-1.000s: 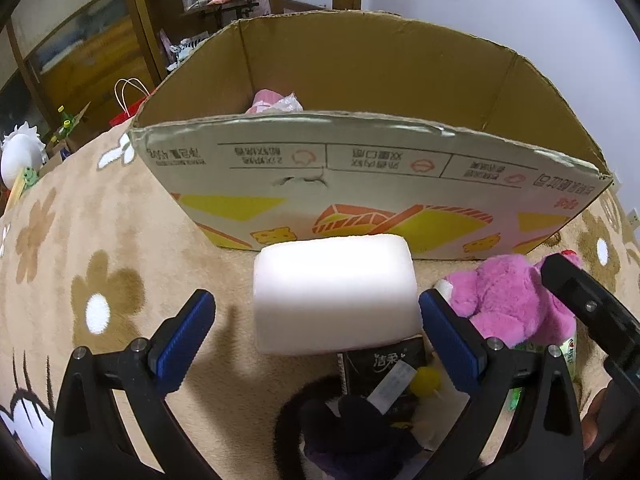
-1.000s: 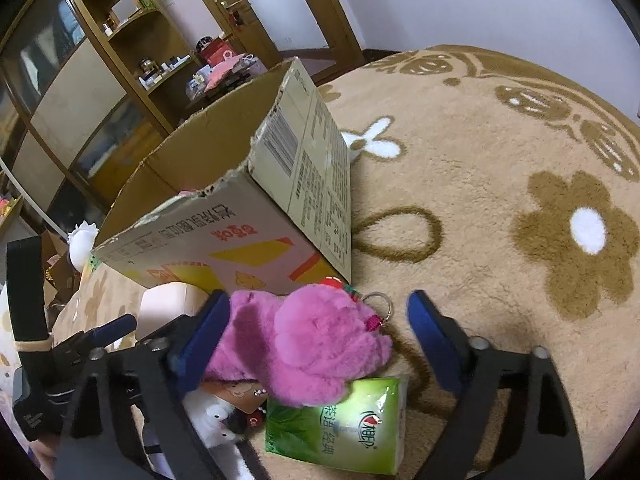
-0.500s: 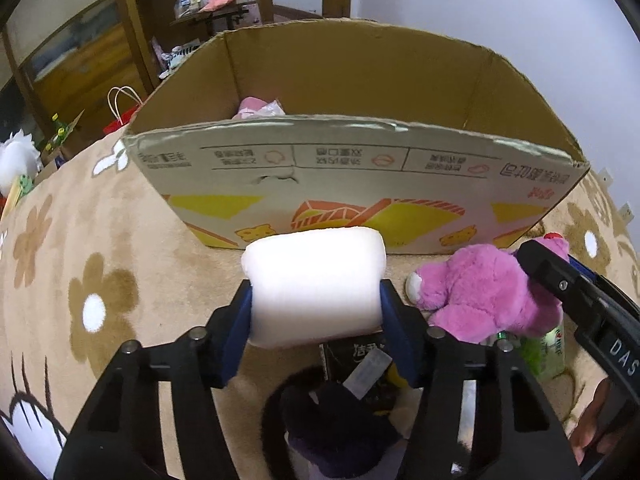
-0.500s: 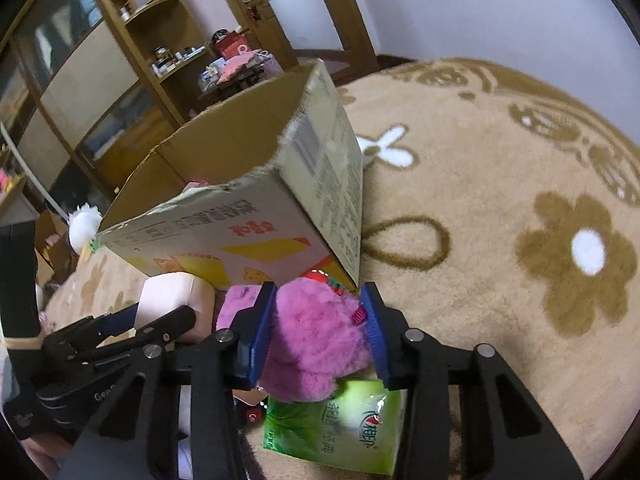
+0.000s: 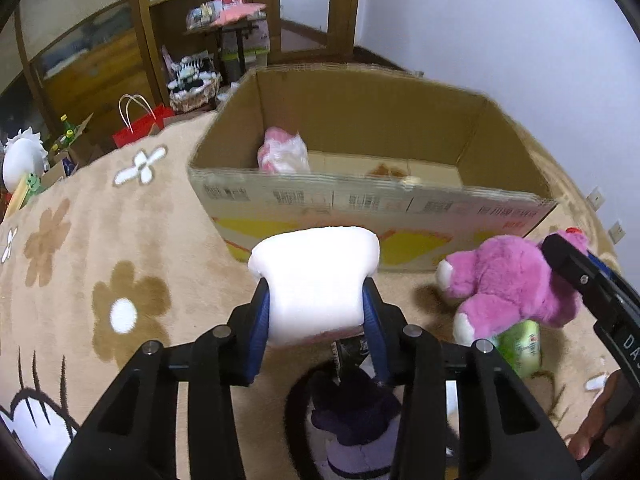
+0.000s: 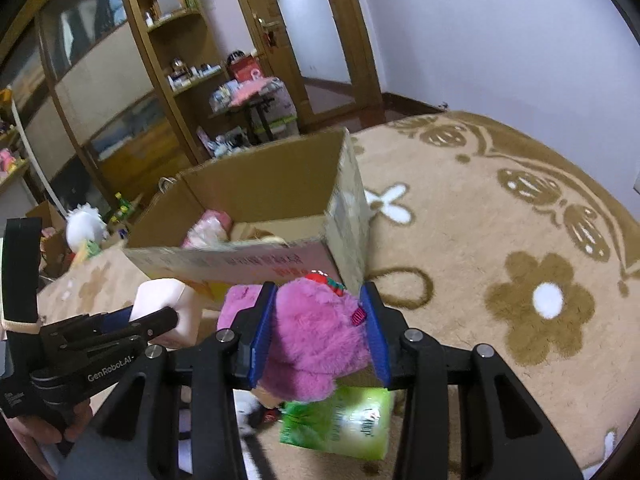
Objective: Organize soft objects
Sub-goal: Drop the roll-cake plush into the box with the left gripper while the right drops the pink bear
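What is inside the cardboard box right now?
Inside the cardboard box, a pink-and-white soft item sits by the left wall on bare floor flaps. The near wall hides the floor strip behind it.

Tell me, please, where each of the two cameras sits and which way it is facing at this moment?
Left wrist view: sits on the left gripper, looking along its fingers at the white foam block it grips and into the cardboard box; the right gripper's side shows at the right edge.
Right wrist view: sits on the right gripper, looking past the pink plush toy it grips to the box corner and carpet; the left gripper and hand show at the left.
Shared: box, block, plush, green pack.
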Demonstrator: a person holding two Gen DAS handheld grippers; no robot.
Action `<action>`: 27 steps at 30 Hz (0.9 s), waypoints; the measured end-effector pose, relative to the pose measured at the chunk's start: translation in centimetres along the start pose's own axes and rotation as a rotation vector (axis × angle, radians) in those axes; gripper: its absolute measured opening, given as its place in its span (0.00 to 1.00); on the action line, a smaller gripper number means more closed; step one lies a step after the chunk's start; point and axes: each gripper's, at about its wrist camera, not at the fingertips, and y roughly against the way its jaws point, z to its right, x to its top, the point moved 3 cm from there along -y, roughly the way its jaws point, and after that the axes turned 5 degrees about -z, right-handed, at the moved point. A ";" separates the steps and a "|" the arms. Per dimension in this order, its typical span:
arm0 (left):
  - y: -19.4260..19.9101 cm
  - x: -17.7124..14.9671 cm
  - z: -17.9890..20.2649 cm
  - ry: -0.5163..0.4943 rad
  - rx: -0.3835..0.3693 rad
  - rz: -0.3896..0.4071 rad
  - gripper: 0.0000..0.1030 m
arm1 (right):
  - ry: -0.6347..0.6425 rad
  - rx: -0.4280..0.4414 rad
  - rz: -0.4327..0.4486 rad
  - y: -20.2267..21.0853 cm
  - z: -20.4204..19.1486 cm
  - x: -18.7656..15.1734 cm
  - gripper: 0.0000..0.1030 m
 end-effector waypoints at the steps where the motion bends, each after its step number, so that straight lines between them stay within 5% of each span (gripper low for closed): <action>1: 0.6 0.1 -0.1 -0.002 0.007 0.013 0.40 | 0.003 0.003 0.012 0.4 -0.2 0.2 0.43; 11: 5.6 1.3 -1.2 -0.014 0.075 0.118 0.40 | 0.039 0.013 0.069 3.4 -1.9 1.4 0.43; 27: 8.6 4.1 -1.7 0.055 0.039 0.275 0.40 | 0.048 0.060 0.222 6.6 -3.6 5.4 0.43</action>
